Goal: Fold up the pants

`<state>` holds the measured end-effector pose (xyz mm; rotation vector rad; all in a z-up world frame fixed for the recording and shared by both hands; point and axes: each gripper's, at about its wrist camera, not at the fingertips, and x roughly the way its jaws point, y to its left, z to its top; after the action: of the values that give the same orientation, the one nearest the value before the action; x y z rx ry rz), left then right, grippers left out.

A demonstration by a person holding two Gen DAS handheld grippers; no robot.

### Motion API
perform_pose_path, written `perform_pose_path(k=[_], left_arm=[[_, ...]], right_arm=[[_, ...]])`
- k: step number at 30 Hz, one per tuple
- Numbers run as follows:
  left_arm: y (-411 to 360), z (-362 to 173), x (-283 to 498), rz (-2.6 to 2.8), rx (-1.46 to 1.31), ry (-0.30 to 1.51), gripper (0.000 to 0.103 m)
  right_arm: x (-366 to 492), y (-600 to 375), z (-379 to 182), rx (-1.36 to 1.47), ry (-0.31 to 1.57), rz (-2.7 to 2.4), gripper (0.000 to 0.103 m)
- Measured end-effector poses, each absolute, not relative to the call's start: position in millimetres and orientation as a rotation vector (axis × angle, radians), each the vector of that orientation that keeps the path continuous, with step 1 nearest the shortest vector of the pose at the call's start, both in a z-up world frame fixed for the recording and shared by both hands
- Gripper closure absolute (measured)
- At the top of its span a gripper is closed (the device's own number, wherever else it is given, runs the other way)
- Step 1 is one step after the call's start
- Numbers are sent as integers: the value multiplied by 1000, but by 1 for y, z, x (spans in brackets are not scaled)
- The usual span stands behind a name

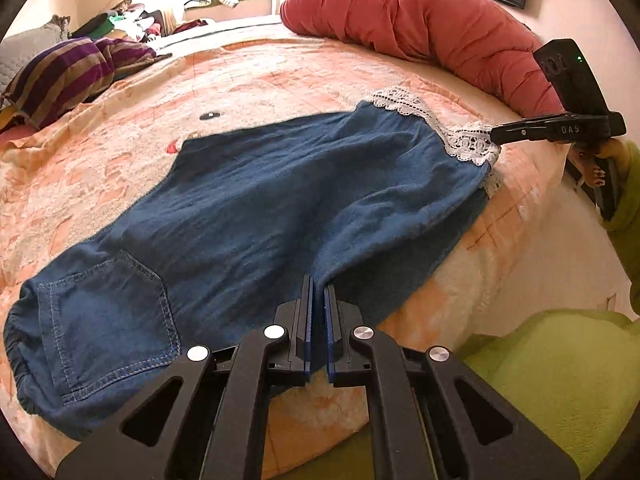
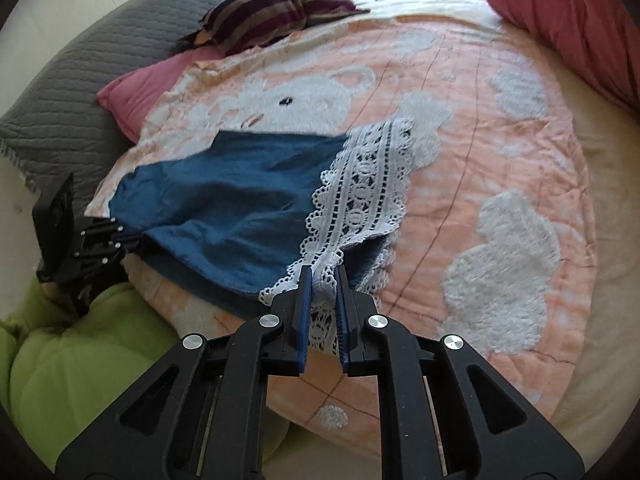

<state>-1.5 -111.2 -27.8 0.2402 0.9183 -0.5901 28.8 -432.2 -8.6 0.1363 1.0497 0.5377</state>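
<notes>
Blue denim pants (image 1: pixel 248 200) with a white lace hem (image 1: pixel 460 136) lie folded lengthwise on an orange and white blanket (image 1: pixel 280 76). A back pocket (image 1: pixel 108 320) is at the near left. My left gripper (image 1: pixel 318 284) is shut on the near edge of the pants at mid-length. My right gripper (image 2: pixel 322 276) is shut on the lace hem (image 2: pixel 360 196) and lifts it slightly. The right gripper also shows in the left wrist view (image 1: pixel 500 136), pinching the lace. The left gripper shows in the right wrist view (image 2: pixel 120 236) at the pants' edge (image 2: pixel 224 208).
A rolled red duvet (image 1: pixel 420 20) lies along the far right of the bed. A striped pillow (image 1: pixel 68 72) and a pink pillow (image 2: pixel 136 92) lie at the far left, with a grey quilt (image 2: pixel 60 80) beyond. The person's green clothing (image 1: pixel 560 380) is close below.
</notes>
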Motion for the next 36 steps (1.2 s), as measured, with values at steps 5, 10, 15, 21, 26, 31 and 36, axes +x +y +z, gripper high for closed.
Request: perform_pose_path(k=[5,10,15,21,26,31,36], left_arm=[[-115,-38,3,-578,254,958,99],[-113,-37,2,-578,257,956,101],[-105,-29,-3,-607,245,940,101],[-107,-46,3,-623,250,1016,100],[-101,-42,2,-633,224,1013,89],[-75,-16,-5,-607,132,952,53],[-19,9,-3,-393,20,880,32]], right_arm=[[28,-431,-20,131,1088,578,91],[25,-437,-27,102,1122,578,96],[18,-438,-18,72,1105,624,97],[20,-427,-36,-17,1180,604,91],[22,-440,-1,-55,1083,524,74],[21,-408,22,-62,932,653,65],[32,-350,-2,-123,964,810,61]])
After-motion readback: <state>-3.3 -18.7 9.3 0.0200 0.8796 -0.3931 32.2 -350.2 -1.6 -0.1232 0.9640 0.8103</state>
